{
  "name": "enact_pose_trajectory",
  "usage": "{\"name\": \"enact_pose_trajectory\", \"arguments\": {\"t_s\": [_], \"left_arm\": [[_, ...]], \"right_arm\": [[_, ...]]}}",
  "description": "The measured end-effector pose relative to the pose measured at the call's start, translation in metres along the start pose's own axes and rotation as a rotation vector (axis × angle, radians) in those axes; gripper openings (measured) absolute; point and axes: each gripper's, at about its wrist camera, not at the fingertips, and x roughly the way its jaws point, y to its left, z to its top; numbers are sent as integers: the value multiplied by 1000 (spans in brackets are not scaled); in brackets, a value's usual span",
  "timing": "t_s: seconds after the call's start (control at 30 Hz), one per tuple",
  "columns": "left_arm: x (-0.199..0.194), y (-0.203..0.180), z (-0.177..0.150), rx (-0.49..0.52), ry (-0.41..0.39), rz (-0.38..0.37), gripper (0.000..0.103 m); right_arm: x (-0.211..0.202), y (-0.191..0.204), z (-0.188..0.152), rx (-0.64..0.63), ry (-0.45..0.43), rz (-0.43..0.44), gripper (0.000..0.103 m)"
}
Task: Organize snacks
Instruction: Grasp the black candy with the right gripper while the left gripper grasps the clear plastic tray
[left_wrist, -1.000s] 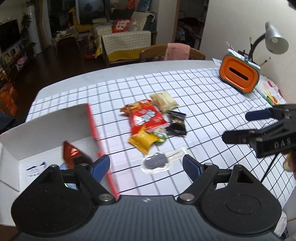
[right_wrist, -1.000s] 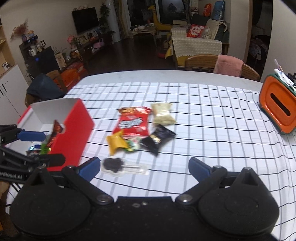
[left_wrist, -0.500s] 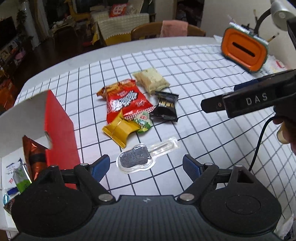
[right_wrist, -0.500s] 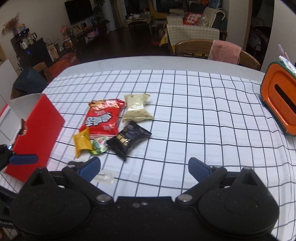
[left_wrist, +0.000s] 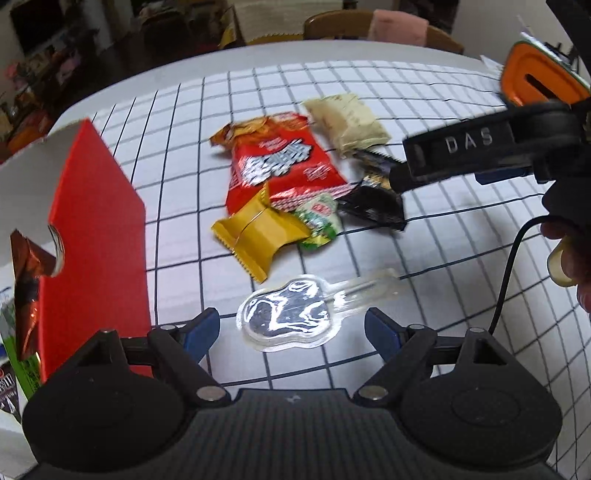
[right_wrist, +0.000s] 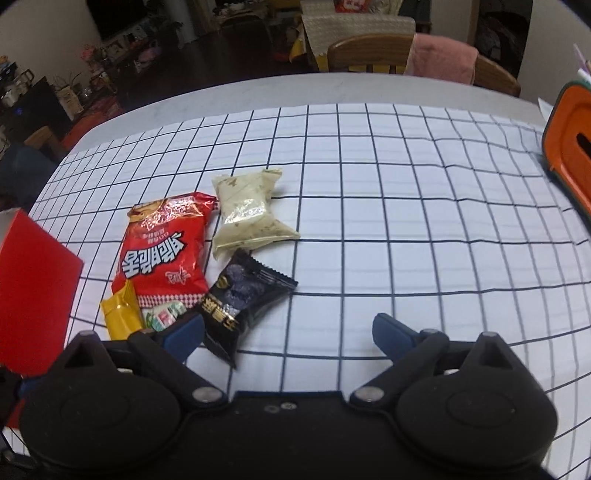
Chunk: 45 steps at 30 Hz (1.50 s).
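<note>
Red box (left_wrist: 96, 236): stands at the table's left side, a few wrappers already inside; sorting looks partly done.
Loose snacks: red packet (right_wrist: 164, 247), beige (right_wrist: 247, 212), black (right_wrist: 245, 301), yellow (left_wrist: 258, 230), green (left_wrist: 319, 218) and clear lollipop pack (left_wrist: 291, 315) lie on the checked cloth.
Left gripper (left_wrist: 291, 328): wide apart, empty, straddling the lollipop pack.
Right gripper (right_wrist: 288, 336): jaws closing, nothing pinched, black packet's corner between them.

Both grippers tilt steeply downward, the left gripper (left_wrist: 291, 328) with jaws spread wide and gripping nothing, the right gripper (right_wrist: 288, 332) with jaws wide but closing, nothing pressed between them, a hand (left_wrist: 569, 243) behind it.
</note>
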Motion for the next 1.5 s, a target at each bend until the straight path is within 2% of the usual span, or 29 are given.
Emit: {"name": "enact_pose_trajectory", "arguments": {"t_s": [0.27,0.4,0.6,0.73,0.77,0.83,0.9,1.13,1.5], "left_arm": [[14,10,4,-74,28,5,86],[19,15,3,-105,51,-7,80],[22,12,3,-96,53,2,73],[20,10,4,-85,45,9,60],[20,10,5,-86,47,7,60],[20,10,5,-81,44,4,59],[19,9,5,-72,39,-4,57],[19,11,4,-91,36,-14,57],[7,16,-4,-119,34,-14,57]], "right_arm": [[21,12,8,26,29,-2,93],[26,15,10,34,29,2,92],[32,22,13,29,31,16,80],[32,21,11,35,28,40,63],[31,20,10,37,27,45,61],[31,20,9,32,24,57,46],[30,17,7,24,25,42,38],[19,2,-3,29,10,59,34],[-15,-14,-30,26,11,88,33]]}}
